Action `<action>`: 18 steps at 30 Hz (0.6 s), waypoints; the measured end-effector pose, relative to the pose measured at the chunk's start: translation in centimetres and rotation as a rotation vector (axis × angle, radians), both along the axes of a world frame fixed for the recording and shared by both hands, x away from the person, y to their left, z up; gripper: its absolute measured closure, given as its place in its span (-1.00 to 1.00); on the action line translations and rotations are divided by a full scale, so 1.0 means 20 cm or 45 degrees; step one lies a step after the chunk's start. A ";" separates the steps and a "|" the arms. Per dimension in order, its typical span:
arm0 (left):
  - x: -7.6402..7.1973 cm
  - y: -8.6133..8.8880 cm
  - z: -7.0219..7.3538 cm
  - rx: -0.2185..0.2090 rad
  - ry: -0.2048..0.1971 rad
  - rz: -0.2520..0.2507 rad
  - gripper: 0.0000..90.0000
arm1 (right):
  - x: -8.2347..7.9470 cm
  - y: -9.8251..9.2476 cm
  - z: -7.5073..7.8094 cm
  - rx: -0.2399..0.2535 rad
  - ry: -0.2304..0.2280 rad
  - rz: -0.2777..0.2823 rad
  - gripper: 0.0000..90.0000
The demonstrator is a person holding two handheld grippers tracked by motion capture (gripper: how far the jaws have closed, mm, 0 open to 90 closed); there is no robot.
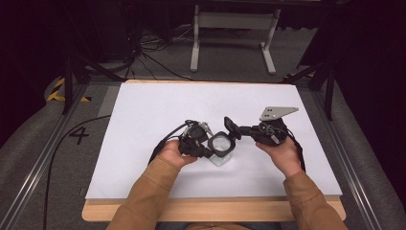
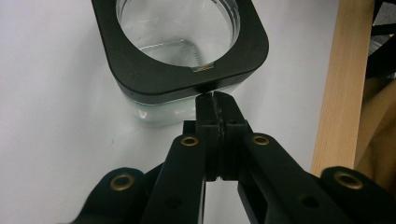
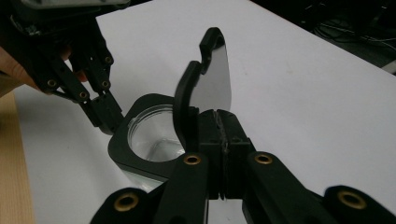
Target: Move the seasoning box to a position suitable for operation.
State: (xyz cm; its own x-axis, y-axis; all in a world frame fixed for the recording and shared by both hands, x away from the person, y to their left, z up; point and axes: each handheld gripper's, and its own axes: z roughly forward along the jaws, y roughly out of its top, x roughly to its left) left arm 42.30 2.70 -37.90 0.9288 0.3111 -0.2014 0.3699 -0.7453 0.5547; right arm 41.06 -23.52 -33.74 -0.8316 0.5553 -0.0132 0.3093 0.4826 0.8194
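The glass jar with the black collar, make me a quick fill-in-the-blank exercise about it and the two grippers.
1. The jar stands on a ____ table cover.
2. The lid is held by the ____ gripper.
3. The left gripper has its jaws ____ at the jar's black collar.
4. Seen from above, the collar's opening is ____ in shape.

Missing words: white; right; shut; round
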 end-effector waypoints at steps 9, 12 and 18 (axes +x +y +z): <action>0.00 0.00 0.00 -0.002 0.000 -0.001 0.99 | -0.02 0.09 -0.05 -0.057 0.035 0.086 0.99; 0.00 0.00 0.00 0.000 -0.001 -0.001 0.99 | -0.02 0.11 -0.07 -0.072 0.054 0.102 0.99; 0.00 0.00 0.00 -0.001 -0.001 0.000 0.99 | -0.01 0.15 -0.11 -0.103 0.088 0.126 0.98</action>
